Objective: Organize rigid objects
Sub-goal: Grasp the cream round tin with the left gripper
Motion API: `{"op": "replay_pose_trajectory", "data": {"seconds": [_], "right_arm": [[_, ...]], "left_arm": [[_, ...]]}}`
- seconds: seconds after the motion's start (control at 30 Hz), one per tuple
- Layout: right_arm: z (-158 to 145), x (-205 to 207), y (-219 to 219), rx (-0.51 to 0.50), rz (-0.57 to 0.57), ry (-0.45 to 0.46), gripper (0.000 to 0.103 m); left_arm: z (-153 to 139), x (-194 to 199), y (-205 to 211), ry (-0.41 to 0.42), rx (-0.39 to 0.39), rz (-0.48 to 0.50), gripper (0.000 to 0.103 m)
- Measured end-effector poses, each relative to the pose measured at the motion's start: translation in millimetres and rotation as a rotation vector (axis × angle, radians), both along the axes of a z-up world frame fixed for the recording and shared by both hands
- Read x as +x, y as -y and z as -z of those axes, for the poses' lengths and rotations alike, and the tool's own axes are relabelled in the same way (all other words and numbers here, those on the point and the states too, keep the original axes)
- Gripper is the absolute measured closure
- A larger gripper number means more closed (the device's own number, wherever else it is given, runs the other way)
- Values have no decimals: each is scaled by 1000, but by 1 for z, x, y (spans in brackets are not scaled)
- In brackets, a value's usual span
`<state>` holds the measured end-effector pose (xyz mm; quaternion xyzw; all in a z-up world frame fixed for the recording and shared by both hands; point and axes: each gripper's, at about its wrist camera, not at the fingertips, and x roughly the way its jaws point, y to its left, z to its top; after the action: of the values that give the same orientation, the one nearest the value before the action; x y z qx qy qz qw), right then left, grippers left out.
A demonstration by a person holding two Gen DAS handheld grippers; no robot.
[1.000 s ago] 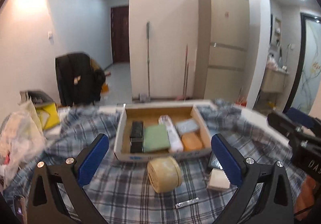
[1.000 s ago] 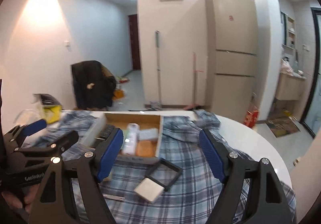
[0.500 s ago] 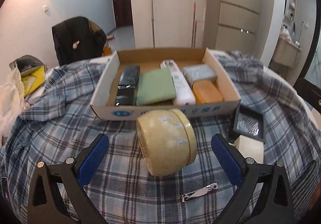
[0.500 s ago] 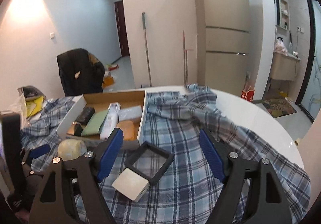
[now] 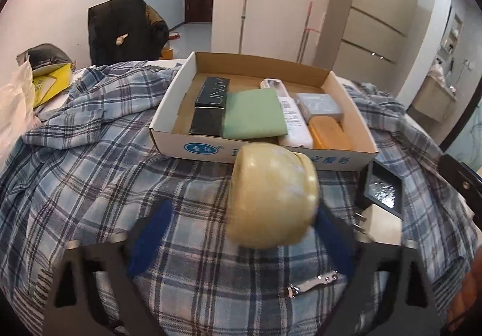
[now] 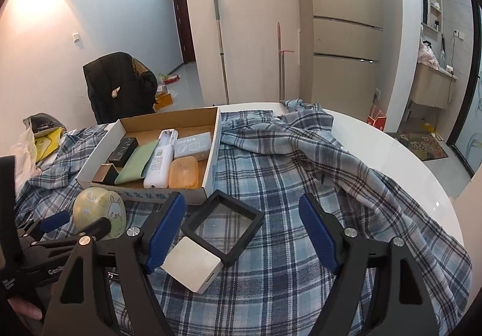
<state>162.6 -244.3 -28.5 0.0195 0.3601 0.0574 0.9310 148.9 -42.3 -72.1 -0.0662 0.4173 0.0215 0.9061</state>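
Note:
A round pale-yellow tin (image 5: 271, 197) lies on its side on the plaid cloth, in front of a cardboard box (image 5: 198, 149). My left gripper (image 5: 241, 230) is open, its blue pads either side of the tin; the right pad is partly hidden behind it. The tin (image 6: 99, 212) and left gripper (image 6: 75, 224) also show in the right wrist view. My right gripper (image 6: 242, 230) is open and empty above a black square frame (image 6: 223, 224) and a white block (image 6: 192, 265). The box holds a black carton, a green pad, a white remote, a grey box and an orange case.
A metal clip (image 5: 310, 283) lies on the cloth near the left gripper. The plaid cloth (image 6: 301, 185) covers a round white table (image 6: 406, 161). Bags (image 5: 18, 101) sit at the table's left. A fridge, a mop and a dark chair stand behind.
My left gripper has moved forward and down, so the tin now sits between its pads. My right gripper has moved closer over the black frame and white block.

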Motion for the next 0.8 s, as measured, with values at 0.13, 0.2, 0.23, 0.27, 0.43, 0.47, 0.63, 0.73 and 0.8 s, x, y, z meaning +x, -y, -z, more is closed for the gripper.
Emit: {"op": "replay_pose_trajectory", "data": {"seconds": [0.13, 0.2, 0.23, 0.27, 0.43, 0.47, 0.63, 0.73, 0.8], "right_arm": [[0, 0, -2, -10, -11, 3, 26], [0, -1, -4, -6, -24, 0, 26], [0, -1, -5, -7, -28, 0, 26], [0, -1, -5, -9, -29, 1, 26], [3, 1, -4, 6, -40, -23, 26], [4, 2, -4, 10, -42, -29, 26], [7, 3, -6, 12, -55, -47, 26], [8, 3, -7, 8, -60, -50, 26], [9, 4, -8, 5, -64, -60, 26]], "left_arm": [[2, 4, 5, -14, 10, 30, 22], [3, 7, 7, -12, 5, 47, 22], [1, 8, 8, -1, -6, 77, 22], [-1, 8, 9, 11, -8, 93, 22], [-12, 7, 13, 91, 3, 185, 22], [-11, 8, 12, 86, -10, 207, 22], [1, 23, 9, 1, -43, 243, 47], [5, 25, 8, -21, -48, 238, 49], [5, 23, 9, -23, -35, 239, 50]]}}
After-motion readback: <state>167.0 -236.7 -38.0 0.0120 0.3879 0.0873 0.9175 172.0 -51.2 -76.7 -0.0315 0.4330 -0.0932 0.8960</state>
